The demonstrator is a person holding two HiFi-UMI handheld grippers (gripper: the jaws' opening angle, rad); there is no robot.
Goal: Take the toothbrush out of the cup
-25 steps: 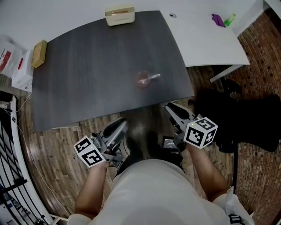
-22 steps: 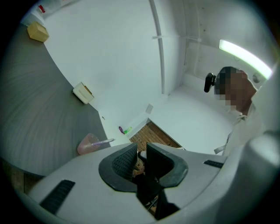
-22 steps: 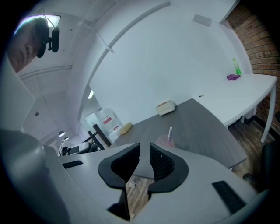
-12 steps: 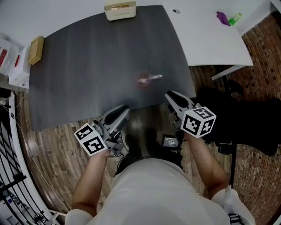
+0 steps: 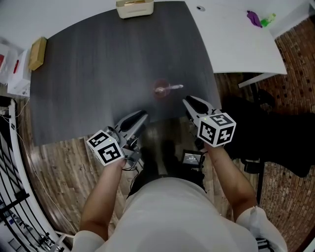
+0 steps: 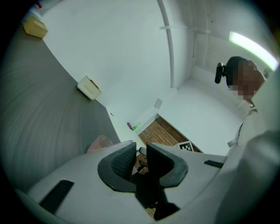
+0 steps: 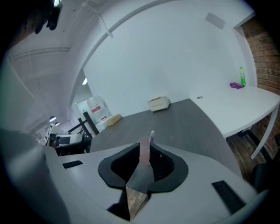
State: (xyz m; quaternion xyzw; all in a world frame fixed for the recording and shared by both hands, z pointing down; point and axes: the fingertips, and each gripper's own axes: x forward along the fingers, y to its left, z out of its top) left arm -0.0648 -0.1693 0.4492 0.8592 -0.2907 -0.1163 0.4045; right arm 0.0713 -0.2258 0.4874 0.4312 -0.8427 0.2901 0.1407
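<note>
- A person stands at the near edge of a dark table [image 5: 98, 74], both forearms reaching forward from the body with elbows bent, a tool in each hand.
- The left tool [image 5: 137, 118] sits on the near-left side of the cup [image 5: 160, 91], angled up and to the right toward it and not touching it. The left hand [image 5: 112, 168] grips it behind its marker cube [image 5: 105, 147].
- In the left gripper view, the left tool [image 6: 141, 148] is released: its jaws stand slightly apart with nothing between them, and the cup [image 6: 99, 143] shows just to their left.
- The right tool [image 5: 193, 104] lies on the near-right side of the cup, closer to it than the left one, tips aimed up and to the left. Its marker cube [image 5: 216, 129] rides above the right hand [image 5: 215, 150].
- The right tool [image 7: 145, 148] is also released, jaws parted by a narrow gap and grasping nothing; the cup is seen through that gap, farther off on the table.
- The toothbrush [image 5: 173, 87] stands in the pinkish cup, leaning out over the cup's right rim.
- A beige box [image 5: 134, 8] rests well beyond the cup, at the table's far edge.
</note>
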